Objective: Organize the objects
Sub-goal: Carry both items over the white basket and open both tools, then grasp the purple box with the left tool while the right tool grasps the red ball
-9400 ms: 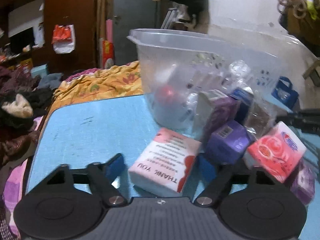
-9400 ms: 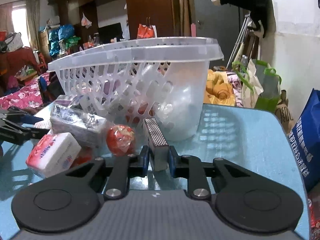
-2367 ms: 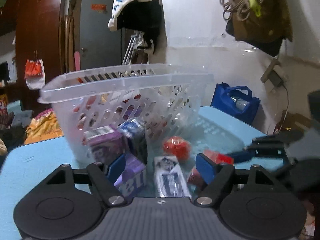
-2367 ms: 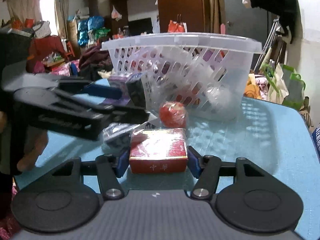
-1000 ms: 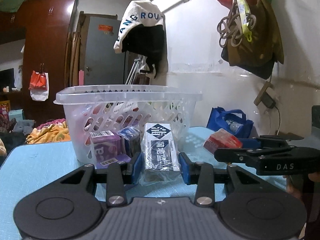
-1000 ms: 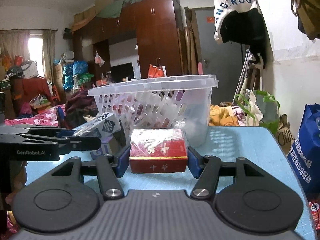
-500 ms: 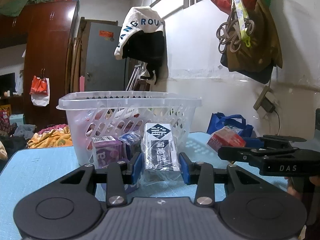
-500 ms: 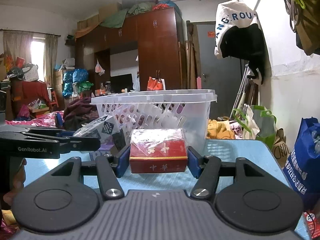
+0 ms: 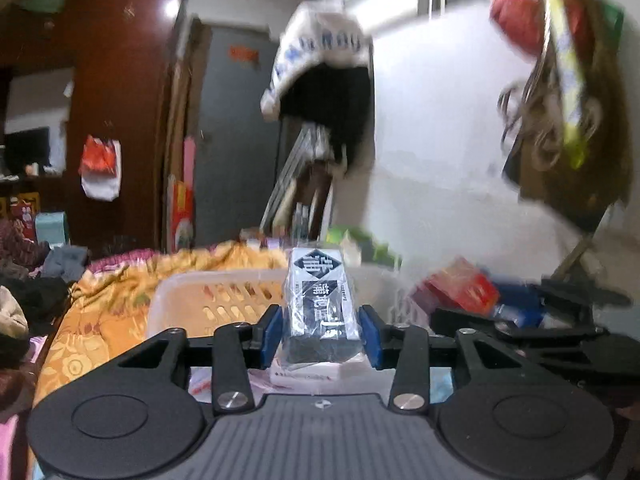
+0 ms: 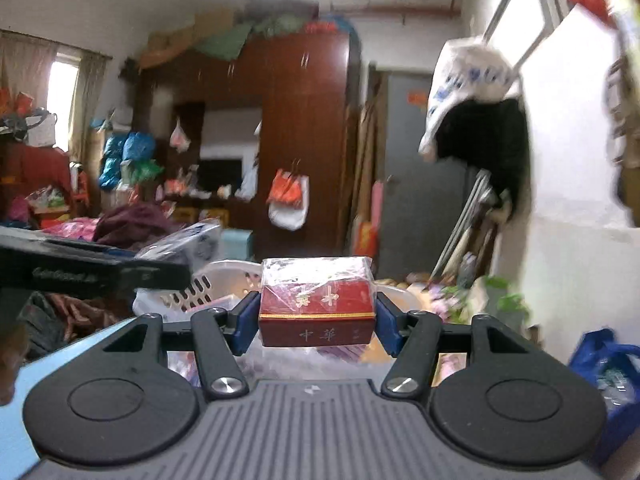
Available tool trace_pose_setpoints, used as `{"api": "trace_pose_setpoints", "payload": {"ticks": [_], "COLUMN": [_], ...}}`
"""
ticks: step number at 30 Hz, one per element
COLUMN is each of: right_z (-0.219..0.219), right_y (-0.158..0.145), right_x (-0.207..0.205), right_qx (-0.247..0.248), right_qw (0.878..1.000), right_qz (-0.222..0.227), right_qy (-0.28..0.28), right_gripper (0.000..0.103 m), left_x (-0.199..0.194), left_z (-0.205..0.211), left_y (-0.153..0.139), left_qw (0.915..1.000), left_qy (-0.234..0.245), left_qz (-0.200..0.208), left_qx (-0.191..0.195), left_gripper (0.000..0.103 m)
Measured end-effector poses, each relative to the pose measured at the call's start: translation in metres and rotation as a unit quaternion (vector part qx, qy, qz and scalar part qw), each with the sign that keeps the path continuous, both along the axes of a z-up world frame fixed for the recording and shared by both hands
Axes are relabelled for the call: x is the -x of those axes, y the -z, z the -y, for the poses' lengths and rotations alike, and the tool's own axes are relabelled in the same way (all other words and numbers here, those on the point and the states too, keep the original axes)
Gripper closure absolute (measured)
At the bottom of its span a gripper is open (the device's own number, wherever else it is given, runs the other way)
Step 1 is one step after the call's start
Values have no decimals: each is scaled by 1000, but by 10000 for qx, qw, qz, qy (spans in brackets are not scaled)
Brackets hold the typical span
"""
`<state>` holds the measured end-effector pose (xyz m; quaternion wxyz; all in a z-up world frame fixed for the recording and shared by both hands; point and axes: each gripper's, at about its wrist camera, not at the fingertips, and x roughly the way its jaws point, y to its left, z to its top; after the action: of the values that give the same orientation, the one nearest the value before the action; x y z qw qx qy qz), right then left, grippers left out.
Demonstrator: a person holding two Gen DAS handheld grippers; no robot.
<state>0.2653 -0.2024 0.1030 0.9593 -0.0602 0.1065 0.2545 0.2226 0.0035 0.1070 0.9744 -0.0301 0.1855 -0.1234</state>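
Above the white plastic basket [image 9: 224,300], your left gripper [image 9: 320,332] has a black-and-white wrapped pack [image 9: 320,304] standing upright between its blue pads [image 9: 267,334]. Its jaws are opening — a thin gap shows on each side of the pack, so the pads no longer seem to press on it, though blur makes the edges hard to read. Below the pack, inside the basket, lies a white box with red print [image 9: 308,372].

Your right gripper [image 10: 316,320] sits to the right in the left wrist view and holds a red box with gold characters [image 10: 317,312], wrapped in clear film. Its jaws stand at a middling width and the blue pads [image 10: 386,328] press flat on both short ends of the box, which sits level between them. Under and beyond it the basket's rim and perforated wall [image 10: 200,292] are visible — the box hangs over the basket's near side.

From the right wrist view the left gripper shows at the far left as a dark bar [image 10: 92,272], the film-wrapped pack [image 10: 184,244] jutting from its tip above the basket's left rim. From the left wrist view the red box [image 9: 456,292] appears tilted, just right of the basket.

Nearer you, a corner of the blue table [image 10: 72,344] shows at the lower left. Behind the basket lies a yellow patterned blanket [image 9: 120,292].
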Motion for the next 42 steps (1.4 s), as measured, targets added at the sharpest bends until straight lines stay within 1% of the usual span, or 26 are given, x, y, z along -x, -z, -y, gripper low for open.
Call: {"api": "trace_pose_setpoints", "payload": {"ticks": [1,2,3,4,5,7,8,9,11,13,15,17,19,21,23,26,28,29,30,31,33,34,36,38,40,42], "right_z": [-5,-11,-17,-23,-25,-19,-11,-2,15,28,29,26,23,16,6,-7,-12,-16,-13,-12,-7,-5,3,12,18,23], "right_y": [0,1,2,4,5,8,8,9,14,26,41,57,71,82,91,101,104,105,108,110,110,109,109,106,105,103], "right_x": [-11,-20,-27,-31,-32,-24,-16,-6,13,32,39,36,24,8,-1,-6,-8,-9,-8,-7,-7,-6,-3,1,6,12], "right_qx": [45,118,294,485,601,567,399,218,-122,-299,-119,135,141,145,267,358,345,396,403,391,263,208,78,-89,-255,-346], "right_qw": [10000,9999,9993,9980,9966,9965,9980,9991,9998,9995,9997,9994,9972,9924,9894,9864,9842,9829,9825,9822,9818,9816,9829,9851,9870,9891], "right_qz": [-48,-29,-8,40,126,179,151,129,78,86,12,-209,-729,-1216,-1416,-1591,-1714,-1769,-1788,-1807,-1854,-1871,-1818,-1705,-1578,-1427], "right_qy": [41,117,242,395,545,585,472,347,141,32,231,227,103,-112,-176,-227,-283,-311,-323,-328,-324,-320,-287,-223,-174,-148], "right_gripper": [40,36,22,15,5,3,1,0,0,0,0,0,6,26,32,33,38,42,50,54,58,58,58,58,58,58], "left_x": [-14,-25,-36,-41,-39,-20,-3,14,47,76,92,89,80,71,64,58,55,53,54,54,53,51,50,56,67,81], "left_z": [2,3,2,-1,-4,-10,-11,-12,-9,-4,0,0,1,4,8,7,4,6,7,9,12,13,15,17,16,10], "left_y": [1,3,5,7,7,5,4,5,12,28,52,71,89,99,108,116,122,122,123,123,121,122,123,124,121,118], "left_qw": [9999,9995,9986,9980,9982,9994,9995,9994,9993,9984,9968,9974,9977,9967,9957,9947,9936,9933,9933,9933,9923,9917,9909,9913,9934,9964], "left_qy": [-115,-237,-402,-500,-487,-318,-302,-300,-256,-338,-524,-429,-206,-155,-191,-188,-244,-241,-238,-260,-322,-318,-330,-359,-341,-141], "left_qz": [-82,-178,-306,-376,-350,-132,0,101,249,322,246,-102,-516,-690,-795,-932,-1021,-1052,-1055,-1037,-1071,-1123,-1131,-1035,-804,-559], "left_qx": [-79,-140,-155,-97,-28,93,113,100,-49,-307,-552,-578,-391,-399,-442,-401,-419,-419,-419,-442,-526,-542,-646,-733,-742,-619], "left_gripper": [44,31,31,31,31,31,29,23,13,12,12,12,12,13,13,13,13,13,13,13,13,15,41,42,42,42]}}
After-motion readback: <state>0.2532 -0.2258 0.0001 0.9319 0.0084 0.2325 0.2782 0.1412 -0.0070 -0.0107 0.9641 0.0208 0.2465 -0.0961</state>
